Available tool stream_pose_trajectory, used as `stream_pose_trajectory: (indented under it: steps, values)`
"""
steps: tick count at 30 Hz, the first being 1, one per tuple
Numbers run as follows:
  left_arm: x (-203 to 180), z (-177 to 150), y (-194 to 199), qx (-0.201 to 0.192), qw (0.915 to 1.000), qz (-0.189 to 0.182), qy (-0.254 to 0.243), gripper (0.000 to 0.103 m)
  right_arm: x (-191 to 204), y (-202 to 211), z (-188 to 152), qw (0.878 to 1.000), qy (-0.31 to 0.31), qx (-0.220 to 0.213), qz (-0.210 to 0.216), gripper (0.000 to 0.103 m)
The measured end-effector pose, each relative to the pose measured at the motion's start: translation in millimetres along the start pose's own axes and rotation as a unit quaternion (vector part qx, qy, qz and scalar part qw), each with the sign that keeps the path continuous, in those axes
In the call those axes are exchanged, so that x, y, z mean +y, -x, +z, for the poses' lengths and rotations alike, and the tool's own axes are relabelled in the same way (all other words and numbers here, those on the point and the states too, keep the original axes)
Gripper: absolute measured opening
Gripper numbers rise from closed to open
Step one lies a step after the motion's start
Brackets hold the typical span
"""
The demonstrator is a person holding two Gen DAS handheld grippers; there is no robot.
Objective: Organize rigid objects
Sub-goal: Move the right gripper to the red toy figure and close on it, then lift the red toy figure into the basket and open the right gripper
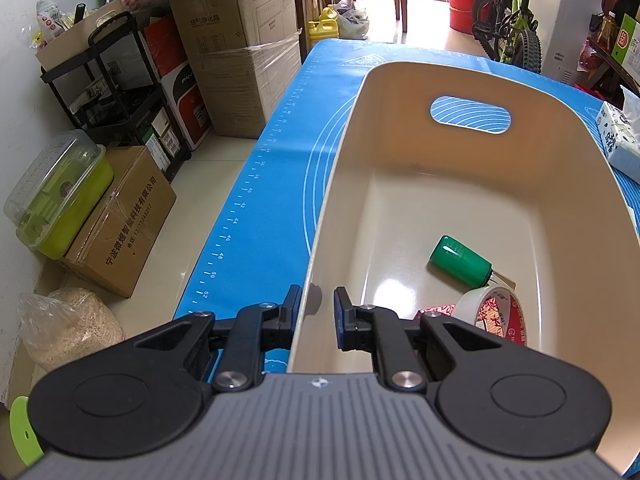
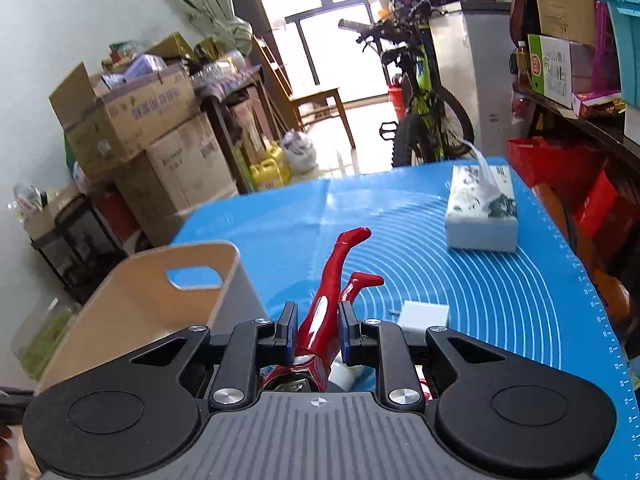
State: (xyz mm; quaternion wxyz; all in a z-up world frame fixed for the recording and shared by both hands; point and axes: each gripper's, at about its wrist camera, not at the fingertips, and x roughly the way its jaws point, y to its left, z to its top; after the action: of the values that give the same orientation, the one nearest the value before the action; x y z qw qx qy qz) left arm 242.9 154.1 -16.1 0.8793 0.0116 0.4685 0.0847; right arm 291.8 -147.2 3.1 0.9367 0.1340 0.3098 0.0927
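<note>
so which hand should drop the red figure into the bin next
Right: its tool already grips the red figure beside the beige bin. The left tool is clamped on the bin's rim, steadying it.

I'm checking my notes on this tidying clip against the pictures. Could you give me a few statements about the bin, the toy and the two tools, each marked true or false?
1. The left tool is clamped on the rim of the beige bin. True.
2. The right tool is empty. False: it is shut on a glossy red figurine, whose legs stick out forward.
3. A green cylinder lies inside the bin. True.
4. The tissue pack is in the bin. False: it sits on the blue mat.
5. A tape roll lies in the bin near the green cylinder. True.
</note>
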Motion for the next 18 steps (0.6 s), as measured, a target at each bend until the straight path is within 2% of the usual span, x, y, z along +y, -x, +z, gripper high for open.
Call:
stream_pose_trajectory:
  steps: [10,14,18]
  values:
    - [-1.9,0.0,-0.2,0.000,1.0000,0.000,-0.002,0.019,41.9,23.4,15.6,0.997,0.013,-0.047,0.055,0.030]
    - [-2.4,0.1,-0.2,0.000,1.0000,0.001,-0.003,0.019,60.3,20.3,14.3,0.996,0.020,-0.047,0.076,0.030]
    - [-2.9,0.5,-0.1,-0.001,1.0000,0.001,-0.003,0.020,84.6,12.4,7.7,0.993,0.052,-0.036,0.095,0.030]
